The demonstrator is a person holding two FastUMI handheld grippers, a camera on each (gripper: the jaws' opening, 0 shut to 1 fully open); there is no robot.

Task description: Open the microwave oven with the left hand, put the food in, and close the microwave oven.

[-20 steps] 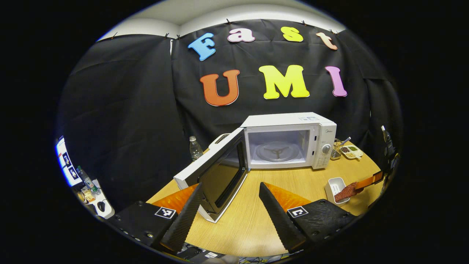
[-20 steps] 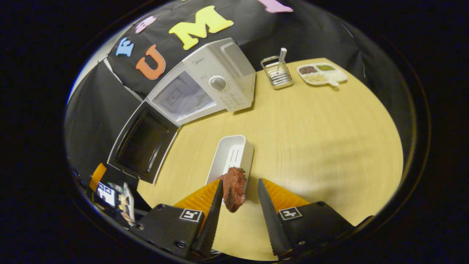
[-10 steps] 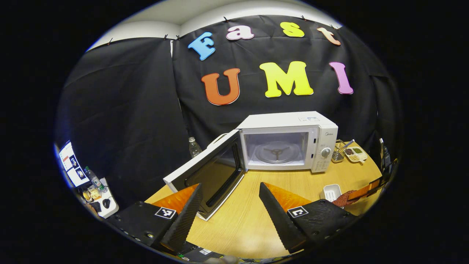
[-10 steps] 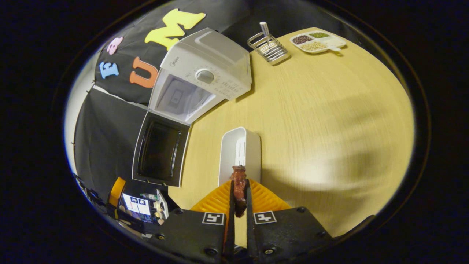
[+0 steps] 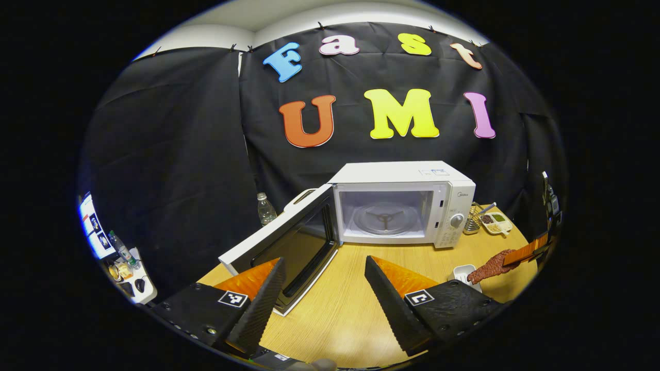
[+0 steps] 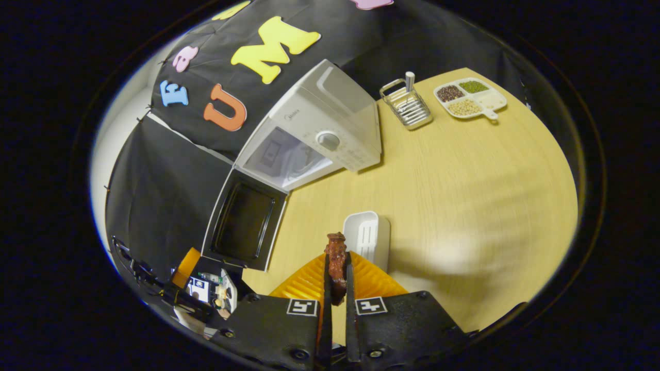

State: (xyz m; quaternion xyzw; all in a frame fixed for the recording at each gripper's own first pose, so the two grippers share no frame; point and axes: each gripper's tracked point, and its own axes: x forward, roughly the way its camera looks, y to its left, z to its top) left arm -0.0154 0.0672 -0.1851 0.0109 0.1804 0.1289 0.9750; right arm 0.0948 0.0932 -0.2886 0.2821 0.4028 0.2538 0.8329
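Observation:
The white microwave [image 5: 402,178] [image 6: 330,116] stands at the back of the wooden table [image 5: 350,304] with its door [image 5: 289,242] [image 6: 245,226] swung wide open to the left; the glass turntable [image 5: 384,219] inside is bare. My left gripper [image 5: 322,304] is open above the table in front of the door, with nothing between its fingers. My right gripper [image 6: 336,299] is shut on a reddish-brown piece of meat [image 6: 336,257], held above the table near a small white dish [image 6: 367,237]. The left gripper view shows that meat [image 5: 490,265] at the far right, above the white dish [image 5: 464,272].
A wire rack [image 6: 407,103] [image 5: 472,221] with a utensil and a divided plate of beans [image 6: 469,98] [image 5: 495,222] sit to the right of the microwave. A plastic bottle [image 5: 265,208] stands behind the door. Bare tabletop [image 6: 474,175] spreads to the right of the dish.
The right gripper closed on the meat and lifted it off the white dish. The left gripper drew back a little from the open door.

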